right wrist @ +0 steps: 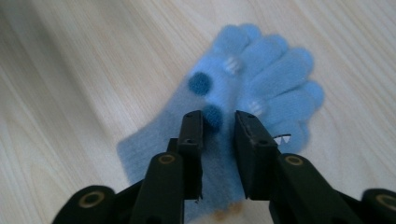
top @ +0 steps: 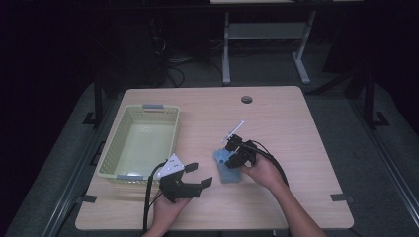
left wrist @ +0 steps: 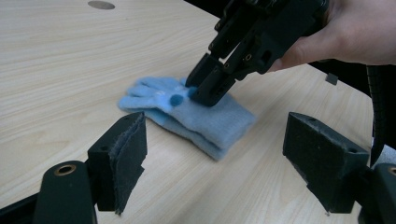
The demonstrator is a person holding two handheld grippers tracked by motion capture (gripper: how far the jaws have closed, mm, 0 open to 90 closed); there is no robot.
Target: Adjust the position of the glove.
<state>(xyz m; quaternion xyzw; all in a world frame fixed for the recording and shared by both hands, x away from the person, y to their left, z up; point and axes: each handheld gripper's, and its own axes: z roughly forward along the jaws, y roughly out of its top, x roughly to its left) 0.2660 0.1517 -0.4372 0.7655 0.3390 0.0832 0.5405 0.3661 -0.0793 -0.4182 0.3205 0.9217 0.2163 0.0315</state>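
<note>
- One pale wood-grain rectangular worktop (top: 276, 118) carries everything; a round cable hole (top: 247, 99) sits near its far edge.
- One pale green perforated plastic basket (top: 112, 148) stands on the worktop's left part, nothing visible inside it, with a grey handle at each short end.
- Two black two-jaw tools are in use, one in each of the person's hands.
- The left tool (top: 198, 175) is held just off the basket's near right corner, its grey three-cornered plate on top. Its jaws stand wide apart with nothing between them; in the left gripper view they frame the glove from the near side, well clear of it.
- The right tool (top: 232, 157) is held by the right hand (top: 262, 172) near the worktop's middle, tilted down onto the glove. In the right gripper view (right wrist: 218, 122) its jaws are close together, a narrow gap showing, with tips pressed on the glove's palm area just beside a dark blue pompom (right wrist: 213, 115). Whether any fabric is pinched between them I cannot tell.
- One light blue fuzzy knitted glove (top: 226, 169) lies flat on the worktop under the right tool, to the right of the left tool. It looks doubled in the left gripper view, so it may be two stacked; I cannot tell.
- Two dark blue pompoms show on it, the second (right wrist: 200, 82) nearer the glove's fingers, with small white marks alongside.
</note>
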